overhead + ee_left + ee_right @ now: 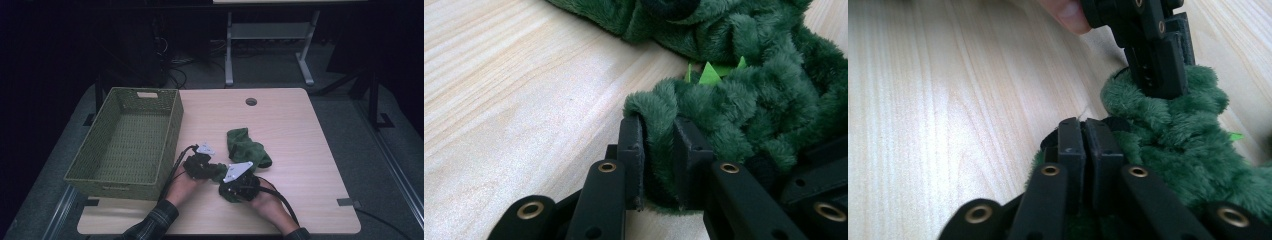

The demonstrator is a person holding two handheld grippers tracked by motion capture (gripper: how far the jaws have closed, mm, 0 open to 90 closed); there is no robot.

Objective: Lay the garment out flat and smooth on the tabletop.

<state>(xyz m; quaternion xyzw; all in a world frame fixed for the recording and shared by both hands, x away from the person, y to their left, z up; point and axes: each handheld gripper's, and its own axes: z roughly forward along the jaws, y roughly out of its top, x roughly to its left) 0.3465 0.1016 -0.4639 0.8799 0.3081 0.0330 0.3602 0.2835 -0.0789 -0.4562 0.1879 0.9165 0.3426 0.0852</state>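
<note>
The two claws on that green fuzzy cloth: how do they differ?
The left claw pinches a thick fold of the green cloth, with a gap between its jaws. The right claw has its jaws nearly together on a thin edge. In the high view the left sits nearer the basket. Both grip the same cloth.

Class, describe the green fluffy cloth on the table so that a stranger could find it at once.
Start at the light wooden table, with a woven green basket on its left. Right of the basket, near the front edge, lies the dark green plush cloth. It is the only soft, crumpled thing there, and both black grippers pinch its near end.
</note>
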